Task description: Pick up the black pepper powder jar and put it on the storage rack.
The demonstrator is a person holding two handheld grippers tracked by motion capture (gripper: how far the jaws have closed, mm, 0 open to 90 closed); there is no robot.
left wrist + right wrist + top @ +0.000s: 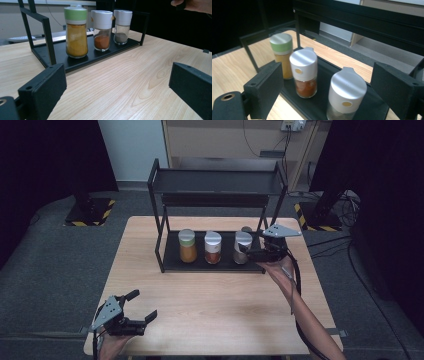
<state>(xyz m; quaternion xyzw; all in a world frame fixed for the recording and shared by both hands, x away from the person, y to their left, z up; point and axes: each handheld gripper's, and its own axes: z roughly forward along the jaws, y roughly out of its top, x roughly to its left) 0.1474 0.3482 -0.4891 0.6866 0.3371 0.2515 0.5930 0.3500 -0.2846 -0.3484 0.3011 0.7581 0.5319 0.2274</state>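
Three jars upright on rack (170, 262) | my right gripper (246, 251) nearest grey jar (242, 247), fingers spread either side, not touching | left gripper (142, 307) fingers spread, idle on surface (210, 310).

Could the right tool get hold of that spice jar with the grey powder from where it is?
Probably yes. The right tool is open, its jaws either side of the grey-powder jar on the rack's lower shelf. The orange-powder jar stands apart, and the upper shelf sits well above.
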